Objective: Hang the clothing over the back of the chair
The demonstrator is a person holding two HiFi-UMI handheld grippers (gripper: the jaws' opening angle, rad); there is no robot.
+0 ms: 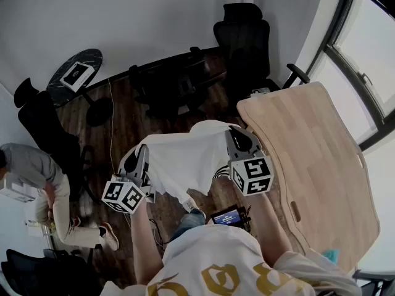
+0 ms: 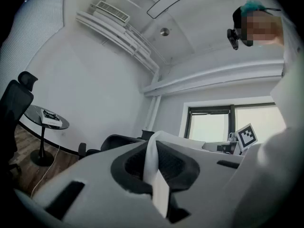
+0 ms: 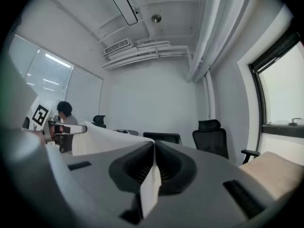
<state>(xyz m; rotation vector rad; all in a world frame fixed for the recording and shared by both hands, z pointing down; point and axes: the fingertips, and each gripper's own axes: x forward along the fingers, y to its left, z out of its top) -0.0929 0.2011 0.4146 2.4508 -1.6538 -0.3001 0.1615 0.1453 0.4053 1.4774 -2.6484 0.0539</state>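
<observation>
Pinching the white clothing (image 1: 185, 162) beside the wooden table (image 1: 321, 159), left gripper (image 1: 143, 159) and right gripper (image 1: 237, 139) are clamping its edges; such thin holds may be slipping before reaching the chair (image 1: 244, 39) beyond that table.

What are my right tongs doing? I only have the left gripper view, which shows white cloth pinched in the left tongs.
Observer: The right tongs are shut on an edge of the same white garment.
Operator: Is it on a chair yet?
Observer: No. The head view shows it spread in the air between the left tongs and the right ones, draped over nothing.
Operator: Where is a chair with a proper back?
Observer: A black high-back chair stands beyond the garment, past the far end of the wooden table on your right.
</observation>
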